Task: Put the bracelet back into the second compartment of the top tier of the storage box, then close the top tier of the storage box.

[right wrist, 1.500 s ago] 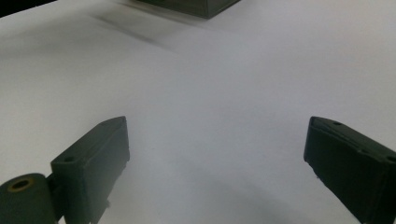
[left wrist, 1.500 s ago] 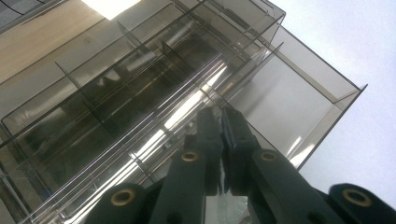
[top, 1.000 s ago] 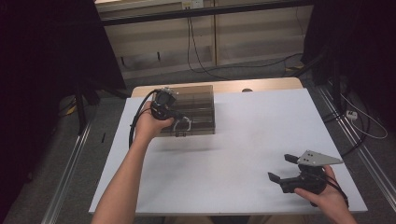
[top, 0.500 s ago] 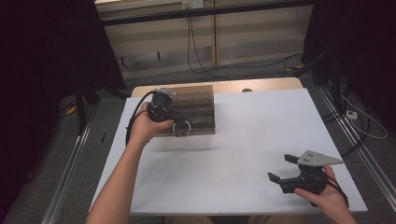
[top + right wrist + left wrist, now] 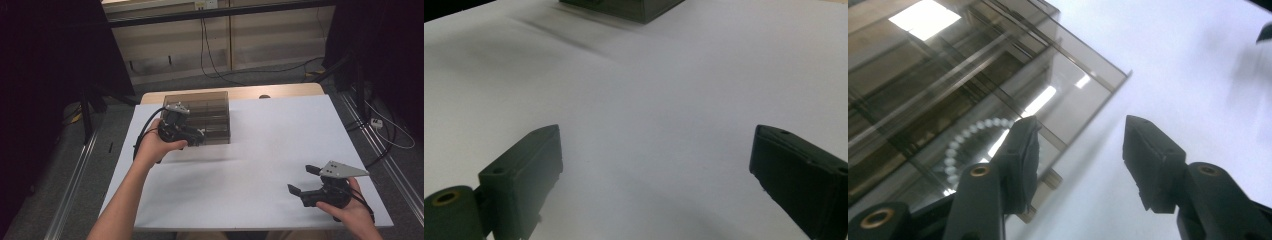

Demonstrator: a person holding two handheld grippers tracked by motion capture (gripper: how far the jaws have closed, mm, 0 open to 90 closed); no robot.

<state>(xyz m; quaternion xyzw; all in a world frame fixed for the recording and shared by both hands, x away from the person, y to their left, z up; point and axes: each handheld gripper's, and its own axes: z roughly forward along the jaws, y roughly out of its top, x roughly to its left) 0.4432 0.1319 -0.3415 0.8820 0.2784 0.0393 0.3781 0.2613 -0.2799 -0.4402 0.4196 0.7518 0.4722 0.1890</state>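
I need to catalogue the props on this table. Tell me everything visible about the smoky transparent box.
The smoky transparent box looks like tinted, glossy plastic, rectangular, split inside into compartments by clear walls. It sits flat at the far left of the white table. A string of white beads lies curled in one compartment. The left gripper is at its near edge, jaws just opened, with nothing between them.

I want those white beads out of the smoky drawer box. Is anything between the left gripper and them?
Yes. The white bead string lies inside the smoky clear drawer box, behind its front panel. The left gripper, whose jaws have just been opening with nothing between them, sits outside that panel beside the small drawer knob.
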